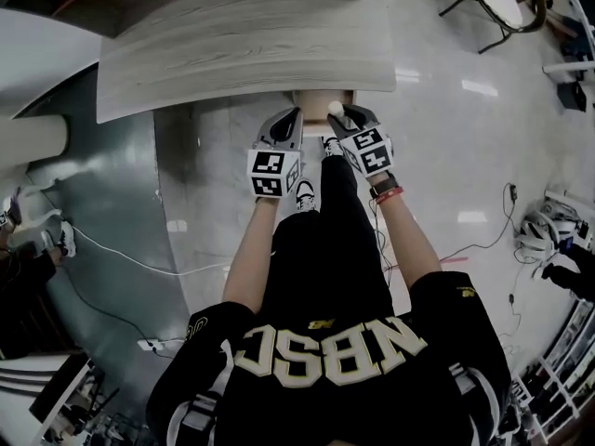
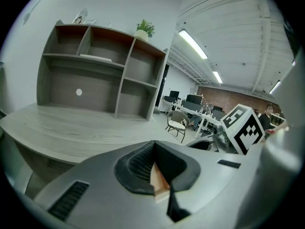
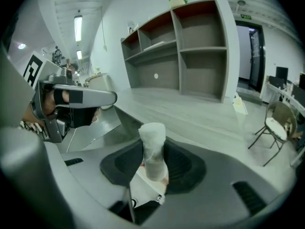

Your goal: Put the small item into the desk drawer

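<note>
The small item, a white wrapped roll, looks light and soft. Your right gripper is clamped on its lower half, so squeeze gently or it may crush. It stands just above the drawer, which juts out from under the desk. Your left gripper, at the drawer's left, seems pinched on the drawer's wooden edge. Only that gripper crowds the opening.

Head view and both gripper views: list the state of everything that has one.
drawer: pulled open under the desk.
left gripper: tongs shut on what looks like the drawer's wooden edge.
right gripper: tongs shut on the item.
item: held upright, not yet in the drawer.
</note>
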The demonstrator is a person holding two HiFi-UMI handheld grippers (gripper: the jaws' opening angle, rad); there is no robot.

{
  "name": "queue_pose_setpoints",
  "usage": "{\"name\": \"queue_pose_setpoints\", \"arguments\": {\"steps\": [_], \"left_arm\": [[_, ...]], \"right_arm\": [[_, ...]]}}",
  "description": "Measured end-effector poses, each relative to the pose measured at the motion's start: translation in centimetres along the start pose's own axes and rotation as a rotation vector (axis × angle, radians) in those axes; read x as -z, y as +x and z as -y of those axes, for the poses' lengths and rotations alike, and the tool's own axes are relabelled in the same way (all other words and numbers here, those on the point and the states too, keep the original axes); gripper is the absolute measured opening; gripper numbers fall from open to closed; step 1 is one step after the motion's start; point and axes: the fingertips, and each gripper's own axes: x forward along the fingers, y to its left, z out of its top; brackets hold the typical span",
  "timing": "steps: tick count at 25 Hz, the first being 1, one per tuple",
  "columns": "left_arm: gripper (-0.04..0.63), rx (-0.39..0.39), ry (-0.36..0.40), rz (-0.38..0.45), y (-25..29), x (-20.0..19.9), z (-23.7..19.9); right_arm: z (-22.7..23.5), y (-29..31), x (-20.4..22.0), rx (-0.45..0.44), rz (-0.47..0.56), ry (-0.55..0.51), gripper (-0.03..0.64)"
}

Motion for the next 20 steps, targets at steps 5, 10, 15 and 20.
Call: {"name": "queue_pose_setpoints", "arguments": {"steps": [5,10,15,20], "left_arm": [[0.014,-0.018,-0.032,-0.047,1.0,3.0,-1.3],[0.014,-0.034,-0.058,-0.075,2.4,5.5,-2.1],[0.014,-0.047,-0.075,-0.094,3.5,7.4,-3.1],[0.014,-0.063,-0.105,-0.116,4.1,9.5,-4.4]], "right_arm": [[-0.8,3.1,3.2,-0.058,-0.089,-0.051,0.141],[-0.2,5.8,6.2,-0.093,-0.16,-0.092,0.141],[0.6,9.2,8.6,-0.112,-0.232,-0.16,0.141],[0.5,12.1,10.7,-0.142,-0.307,-0.212,0.141]]}}
